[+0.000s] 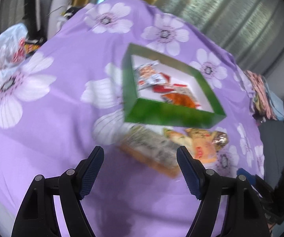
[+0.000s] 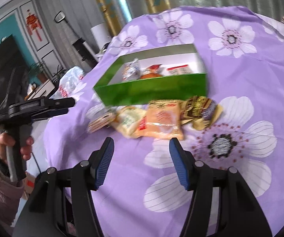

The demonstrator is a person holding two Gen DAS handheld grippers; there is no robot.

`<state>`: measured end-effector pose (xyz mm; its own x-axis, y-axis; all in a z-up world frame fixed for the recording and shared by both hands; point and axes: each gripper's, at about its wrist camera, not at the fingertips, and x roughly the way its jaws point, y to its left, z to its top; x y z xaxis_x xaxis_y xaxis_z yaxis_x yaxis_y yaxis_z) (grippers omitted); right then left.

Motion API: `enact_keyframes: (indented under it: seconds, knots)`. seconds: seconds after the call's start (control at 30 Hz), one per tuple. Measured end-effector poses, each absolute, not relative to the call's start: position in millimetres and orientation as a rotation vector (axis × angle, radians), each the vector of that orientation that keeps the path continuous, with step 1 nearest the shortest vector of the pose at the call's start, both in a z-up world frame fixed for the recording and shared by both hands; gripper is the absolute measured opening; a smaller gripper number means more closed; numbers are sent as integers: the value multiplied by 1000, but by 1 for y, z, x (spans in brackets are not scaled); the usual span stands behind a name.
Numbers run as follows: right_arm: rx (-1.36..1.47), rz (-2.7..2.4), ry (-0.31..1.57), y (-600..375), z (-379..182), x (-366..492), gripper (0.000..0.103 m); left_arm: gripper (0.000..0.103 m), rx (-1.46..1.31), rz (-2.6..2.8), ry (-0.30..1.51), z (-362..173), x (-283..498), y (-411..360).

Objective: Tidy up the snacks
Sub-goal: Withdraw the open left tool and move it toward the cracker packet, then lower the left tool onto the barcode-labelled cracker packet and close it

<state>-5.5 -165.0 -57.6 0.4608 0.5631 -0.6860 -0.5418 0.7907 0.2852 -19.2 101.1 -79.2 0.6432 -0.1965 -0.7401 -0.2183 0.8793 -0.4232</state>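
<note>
A green box with a white inside stands on the purple flowered cloth; it also shows in the right wrist view. Several snack packets lie inside it. More packets lie on the cloth just in front of the box: a clear tray of biscuits, an orange packet, a pale packet, a gold-brown packet. My left gripper is open and empty, just short of the biscuit tray. My right gripper is open and empty, just short of the orange packet.
The purple flowered cloth covers the table. A white and red plastic bag lies at the far left edge. Folded patterned fabric lies at the right edge. The left hand-held gripper shows at the left of the right wrist view.
</note>
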Motion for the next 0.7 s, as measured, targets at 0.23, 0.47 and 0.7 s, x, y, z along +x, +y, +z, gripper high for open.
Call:
enact_keyframes:
  seconds: [0.23,0.47,0.7]
  knots:
    - [-63,753,848,-120,-64,-23,59,76,-463,-20,858,-91,-23,105]
    - [-163,765,820,-80,-65,-26,58,76,-407,-92,840,-101,-3,102]
    - [-199,758,853,-54,-78,-13,56,76,-388,-202,851,-113,31,98]
